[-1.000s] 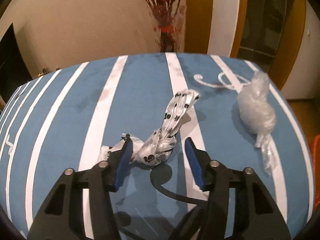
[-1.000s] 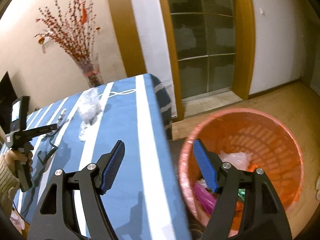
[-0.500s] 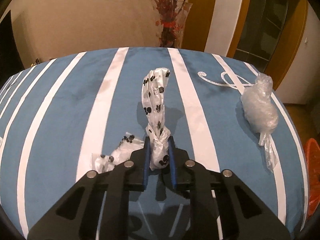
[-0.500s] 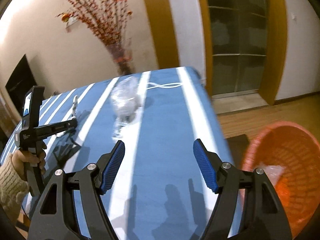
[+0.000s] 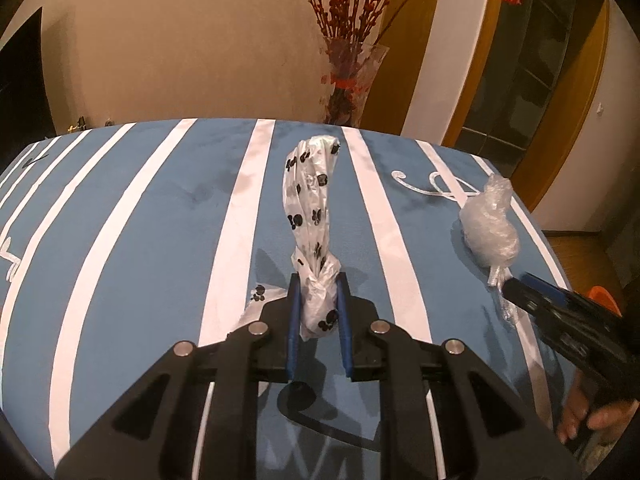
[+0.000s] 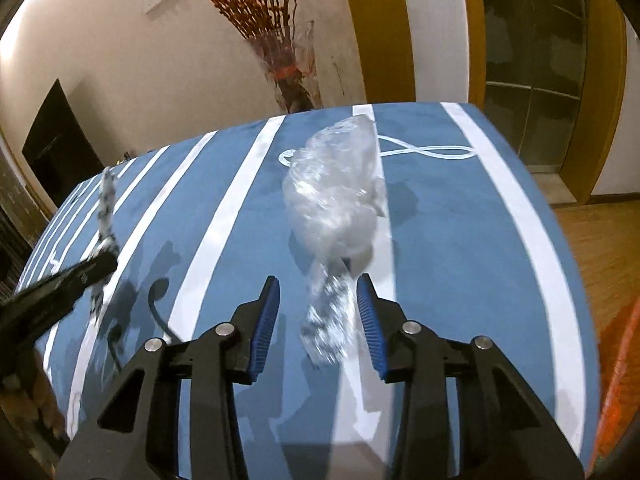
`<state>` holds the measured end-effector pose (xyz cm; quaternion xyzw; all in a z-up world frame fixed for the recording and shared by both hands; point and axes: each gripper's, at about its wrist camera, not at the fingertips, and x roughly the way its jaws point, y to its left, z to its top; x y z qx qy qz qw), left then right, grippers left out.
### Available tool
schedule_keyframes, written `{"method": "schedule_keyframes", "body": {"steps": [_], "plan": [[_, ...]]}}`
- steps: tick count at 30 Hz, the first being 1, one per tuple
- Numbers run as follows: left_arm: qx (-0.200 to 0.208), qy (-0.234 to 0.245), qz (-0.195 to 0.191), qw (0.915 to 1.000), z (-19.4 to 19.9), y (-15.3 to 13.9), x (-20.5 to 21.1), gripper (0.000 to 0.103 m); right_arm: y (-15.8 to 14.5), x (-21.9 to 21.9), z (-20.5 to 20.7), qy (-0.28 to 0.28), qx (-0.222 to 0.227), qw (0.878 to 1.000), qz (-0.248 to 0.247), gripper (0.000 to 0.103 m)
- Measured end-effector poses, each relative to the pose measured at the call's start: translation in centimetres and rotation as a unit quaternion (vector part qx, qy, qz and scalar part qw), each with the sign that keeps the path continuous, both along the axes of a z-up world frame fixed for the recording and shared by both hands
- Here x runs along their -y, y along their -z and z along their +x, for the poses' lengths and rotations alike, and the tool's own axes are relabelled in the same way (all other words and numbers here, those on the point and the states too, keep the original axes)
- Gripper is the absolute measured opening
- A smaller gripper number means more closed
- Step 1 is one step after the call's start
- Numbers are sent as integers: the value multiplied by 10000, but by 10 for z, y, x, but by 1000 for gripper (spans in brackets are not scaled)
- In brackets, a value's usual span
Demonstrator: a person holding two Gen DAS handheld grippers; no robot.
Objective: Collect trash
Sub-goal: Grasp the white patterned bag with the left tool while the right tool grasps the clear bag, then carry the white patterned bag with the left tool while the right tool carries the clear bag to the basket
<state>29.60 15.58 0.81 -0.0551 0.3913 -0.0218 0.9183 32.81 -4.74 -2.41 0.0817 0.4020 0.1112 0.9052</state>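
Observation:
My left gripper is shut on a white plastic bag with black prints, knotted near the jaws, its upper part standing upright above the blue striped tablecloth. It also shows in the right wrist view. A clear crumpled plastic bag lies on the cloth; its twisted tail sits between the open jaws of my right gripper. The clear bag also shows in the left wrist view, with the right gripper at its tail.
A glass vase with red branches stands behind the table's far edge. An orange waste basket stands on the floor off the table's right edge. A black cable lies on the cloth.
My left gripper closed on the printed bag and lifted it upright. My right gripper swung from the orange basket to the table and came around the clear bag's tail.

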Motion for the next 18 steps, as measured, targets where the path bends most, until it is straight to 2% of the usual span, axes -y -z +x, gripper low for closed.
{"method": "schedule_keyframes", "body": {"steps": [2,6,7,13,18], "plan": [[14,27,1,10000,-1,0,0,18,4,-4,8,9,-104,9999,-34,32],[-15,38,-85,10000,-2,3,-3,18,10,-5,12,71,-235,9996,-164,5],[-23,44,-94,9999,-2,4,-2,18,9,-3,10,80,-242,9995,-193,3],[-39,128,-139,9998,-8,4,7,18,6,18,-16,202,-147,9995,-184,1],[26,313,-180,9993,-22,-3,27,18,-8,42,-54,343,62,9993,-144,1]]}}
